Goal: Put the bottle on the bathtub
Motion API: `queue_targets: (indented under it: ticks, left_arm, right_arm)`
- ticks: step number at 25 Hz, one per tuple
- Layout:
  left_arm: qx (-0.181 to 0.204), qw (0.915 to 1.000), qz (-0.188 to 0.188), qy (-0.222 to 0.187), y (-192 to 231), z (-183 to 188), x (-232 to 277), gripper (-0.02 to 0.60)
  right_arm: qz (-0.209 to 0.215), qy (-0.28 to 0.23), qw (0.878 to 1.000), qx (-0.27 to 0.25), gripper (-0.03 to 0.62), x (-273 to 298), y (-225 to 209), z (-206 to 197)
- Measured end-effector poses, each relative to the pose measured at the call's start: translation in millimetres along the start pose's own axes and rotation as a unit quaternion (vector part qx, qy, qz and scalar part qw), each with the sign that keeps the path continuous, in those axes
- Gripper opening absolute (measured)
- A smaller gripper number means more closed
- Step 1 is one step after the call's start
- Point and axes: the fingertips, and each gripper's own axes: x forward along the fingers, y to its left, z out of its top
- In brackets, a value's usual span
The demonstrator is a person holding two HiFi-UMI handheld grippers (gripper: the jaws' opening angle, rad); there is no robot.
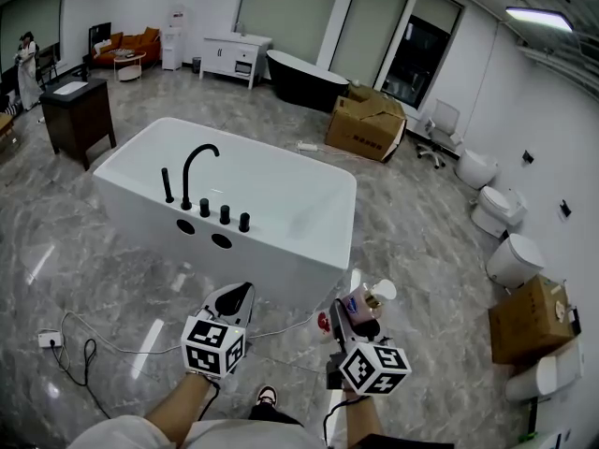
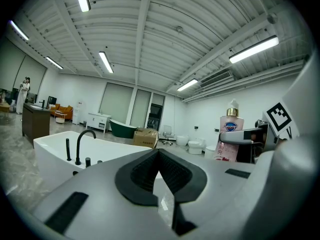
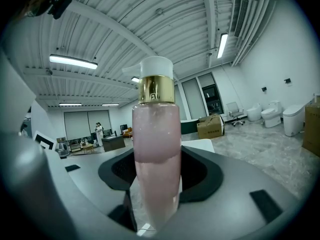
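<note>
Holding the pink bottle [image 3: 156,149] upright in the right gripper's [image 1: 358,316] fingers, near the bathtub [image 1: 281,267].
Left gripper's [image 2: 160,159] fingers together, empty.

Counts: bathtubs 2, white bathtub [image 1: 309,204] and black bathtub [image 1: 304,78]; bottle [image 3: 155,154] 1; grippers 2, left gripper [image 1: 234,297] and right gripper [image 1: 350,316]; cardboard boxes 2, near box [image 1: 529,318] and far box [image 1: 365,120]; toilets 3 sure, rear toilet [image 1: 475,166], middle toilet [image 1: 496,211], front toilet [image 1: 513,258]; black spout [image 1: 197,162] 1; office chair [image 1: 438,124] 1; dark cabinet [image 1: 80,110] 1; person [image 1: 26,64] 1.
</note>
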Motion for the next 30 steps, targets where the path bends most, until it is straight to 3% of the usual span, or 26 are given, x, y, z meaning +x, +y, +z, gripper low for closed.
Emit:
queue_targets:
  ticks: [30]
  left_arm:
    - [0.014,0.9990,0.033,0.026,-8,10,129,0.003]
  right_arm:
    - [0.025,0.002,1.000,0.018,0.241,92,-110,31]
